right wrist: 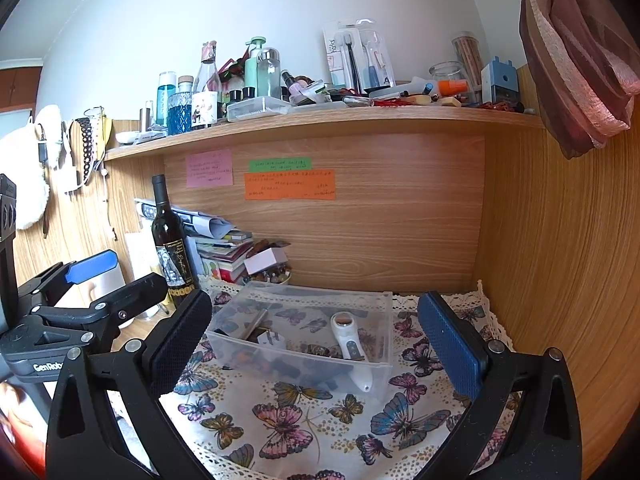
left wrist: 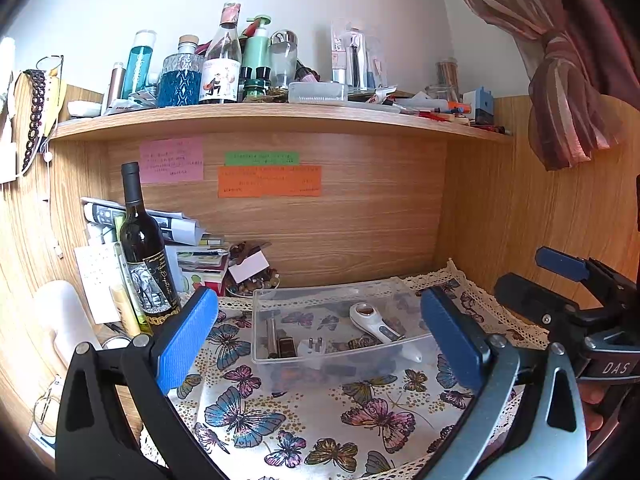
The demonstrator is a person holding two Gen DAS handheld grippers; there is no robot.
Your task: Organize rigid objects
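A clear plastic bin stands on the butterfly cloth. In it lie a white handheld device, a white plug, a metal pen and small dark items. My left gripper is open and empty, held in front of the bin. My right gripper is open and empty, also in front of the bin. Each gripper shows in the other's view, the right one at the right, the left one at the left.
A dark wine bottle stands left of the bin, beside stacked books and papers and a bowl of beads. A white jug stands at far left. A crowded shelf hangs above. A wood wall closes the right side.
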